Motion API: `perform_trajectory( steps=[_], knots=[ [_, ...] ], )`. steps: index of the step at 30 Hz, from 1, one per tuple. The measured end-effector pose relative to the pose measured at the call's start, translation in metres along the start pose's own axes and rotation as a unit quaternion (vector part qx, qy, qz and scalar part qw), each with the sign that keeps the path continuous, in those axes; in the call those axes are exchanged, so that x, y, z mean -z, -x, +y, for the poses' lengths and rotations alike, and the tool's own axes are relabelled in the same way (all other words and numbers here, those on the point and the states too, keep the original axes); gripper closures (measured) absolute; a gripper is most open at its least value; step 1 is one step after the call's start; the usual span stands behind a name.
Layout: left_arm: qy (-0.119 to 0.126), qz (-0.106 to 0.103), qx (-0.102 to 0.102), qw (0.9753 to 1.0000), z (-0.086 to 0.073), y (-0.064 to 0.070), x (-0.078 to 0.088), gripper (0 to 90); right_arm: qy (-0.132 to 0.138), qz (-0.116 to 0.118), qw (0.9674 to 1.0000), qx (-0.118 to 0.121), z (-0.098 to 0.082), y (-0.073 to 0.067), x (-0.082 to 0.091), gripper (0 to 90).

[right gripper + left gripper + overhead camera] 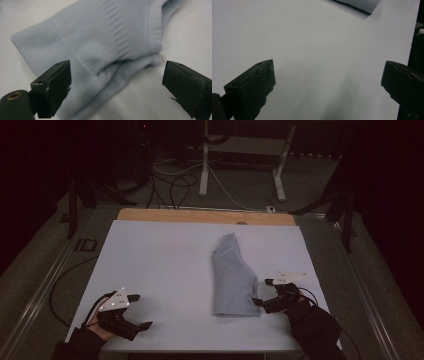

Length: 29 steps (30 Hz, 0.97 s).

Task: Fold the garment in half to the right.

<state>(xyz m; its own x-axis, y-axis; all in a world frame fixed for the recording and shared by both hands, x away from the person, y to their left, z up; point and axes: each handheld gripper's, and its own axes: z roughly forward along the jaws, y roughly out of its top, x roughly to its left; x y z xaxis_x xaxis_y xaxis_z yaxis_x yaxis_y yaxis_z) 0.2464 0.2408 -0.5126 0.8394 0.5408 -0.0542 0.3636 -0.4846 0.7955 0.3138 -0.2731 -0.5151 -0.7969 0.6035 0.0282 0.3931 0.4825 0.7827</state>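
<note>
Folded light-blue knit garment (233, 277) lies flat on the white table sheet (165, 270), right of centre, long axis running near to far. Far end narrower and slightly bent, near end squared off and wider. In the right gripper view the garment (100, 45) shows a ribbed vertical band, a hemmed edge at right, and a rumpled fold low in the middle, between the jaws' lines of sight.

Right gripper (264, 292) sits just beside the garment's near right corner, tips pointing left toward the cloth. Jaws apart, nothing clamped between them; in its own view (116, 75) both black jaws stand wide, cloth lying beyond and below them. Cannot tell if a tip touches the fabric. Grey three-cornered plate on top, cable trailing right, dark sleeve (312, 327) behind it at the near right edge.

Left gripper (141, 311) is at the near left part of the sheet, well apart from the garment, pointing right. Jaws apart, empty; its own view (328, 75) looks over bare white sheet, with a corner of the garment (362, 3) at the top edge.

Beyond the sheet: strip of wooden tabletop (205, 216) along the far edge, then dark floor with cables (172, 185) and a white desk frame (240, 155).
</note>
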Motion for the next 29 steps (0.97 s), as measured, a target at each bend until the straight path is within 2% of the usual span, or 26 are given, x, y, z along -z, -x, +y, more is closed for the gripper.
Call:
perform_trajectory(
  steps=[15,20,29],
  knots=[
    [0.001,0.008,0.007,0.9999,-0.005,-0.004,0.000,0.3,-0.008,-0.022,0.9993,-0.030,-0.025,0.005,0.014,8.6],
    [0.005,0.010,0.008,0.9999,-0.005,-0.005,0.001,0.3,-0.012,-0.026,0.9992,-0.028,-0.028,0.006,0.014,8.6],
    [0.003,0.009,0.008,0.9999,-0.006,-0.005,0.000,0.4,-0.018,-0.020,0.9994,-0.021,-0.028,0.006,0.011,8.6]
  ],
)
